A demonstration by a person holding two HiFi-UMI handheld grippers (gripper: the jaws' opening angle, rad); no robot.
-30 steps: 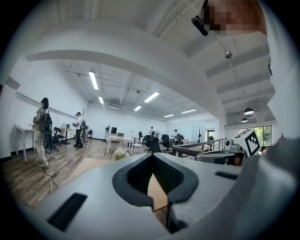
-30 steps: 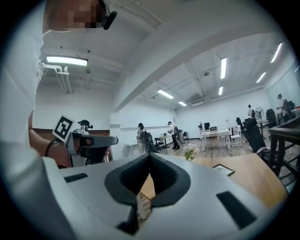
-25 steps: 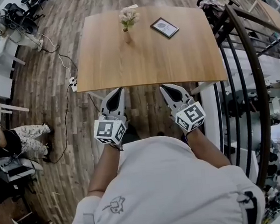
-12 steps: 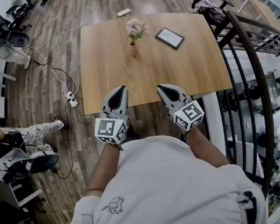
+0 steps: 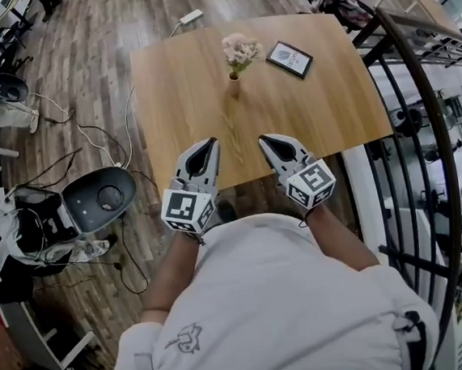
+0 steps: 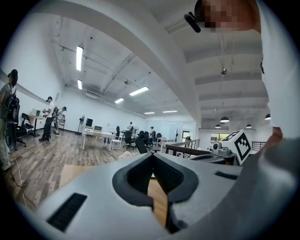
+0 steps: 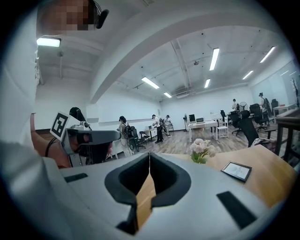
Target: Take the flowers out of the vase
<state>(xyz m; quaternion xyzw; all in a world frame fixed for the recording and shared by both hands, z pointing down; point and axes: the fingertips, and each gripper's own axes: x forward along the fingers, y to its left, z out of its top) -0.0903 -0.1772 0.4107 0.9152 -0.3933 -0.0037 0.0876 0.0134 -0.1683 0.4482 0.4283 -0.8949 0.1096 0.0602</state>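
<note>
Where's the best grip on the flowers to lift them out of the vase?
Probably grip the flowers by the stems, between blossoms and the vase mouth, coming level from the near side; the bunch stands upright, so pull straight up.

The flowers [image 5: 240, 49] are pale pink, the vase [image 5: 234, 85] tan, the table [image 5: 178, 104] light wood-grain.

White short-sleeved shirt [image 5: 266, 299] with small emblem [image 5: 183, 339]; grey, black-padded left gripper [image 5: 209, 143] and right gripper [image 5: 264, 140], black-and-white marker cubes [image 5: 186, 211] behind their jaws

Open tabletop [image 5: 182, 103] leads to vase [image 5: 235, 87]; picture frame [image 5: 290, 59] just right.
</note>
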